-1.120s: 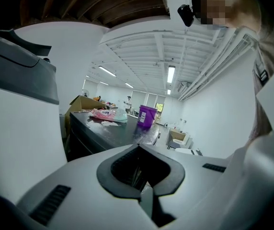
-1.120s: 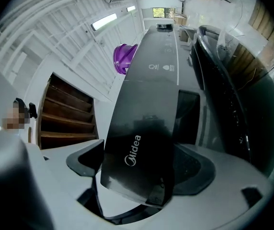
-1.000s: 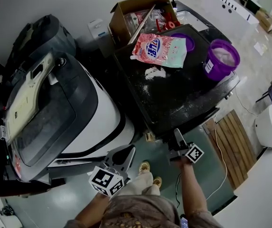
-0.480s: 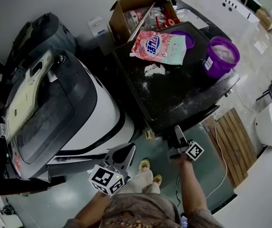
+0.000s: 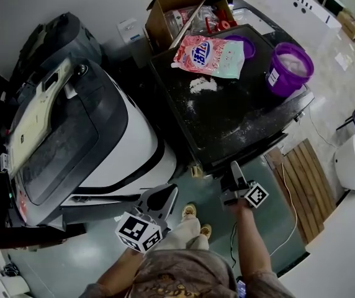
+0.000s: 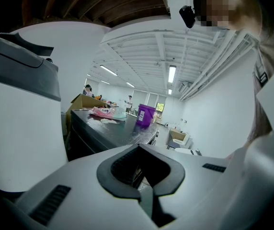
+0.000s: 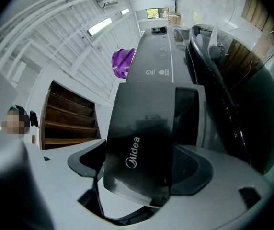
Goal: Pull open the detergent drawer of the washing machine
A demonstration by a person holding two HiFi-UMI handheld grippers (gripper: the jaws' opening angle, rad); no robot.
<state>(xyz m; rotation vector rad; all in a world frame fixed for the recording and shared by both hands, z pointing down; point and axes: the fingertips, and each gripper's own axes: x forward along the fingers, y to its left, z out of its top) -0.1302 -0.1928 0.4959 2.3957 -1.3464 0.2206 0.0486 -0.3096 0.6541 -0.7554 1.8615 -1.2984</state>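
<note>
Black and glossy, the detergent drawer (image 7: 142, 123) shows a long smooth front panel that dimly mirrors the room. "Midea" and a round logo are printed on it in white near one end. It sits in the front of the dark washing machine (image 5: 239, 120), just under the near edge of the machine's top. Whether it stands out from the housing I cannot tell. The right tool (image 7: 139, 145) is clenched on that front, its jaws set wide with a dark pad against each long edge. Small pale symbols run along the grey strip of the machine's top beyond the drawer, too small to read. The top is dusted with spilled white powder (image 5: 202, 85). Farther back on it lies a pink and white detergent bag (image 5: 208, 56) with blue lettering that cannot be read. Beside the bag stands a purple bucket (image 5: 289, 69) with a white label whose print is too small to make out. The left tool (image 5: 168, 192) hangs low in front of the person, well apart from the drawer, its jaws together on nothing. The cube on it carries black and white square markers.
</note>
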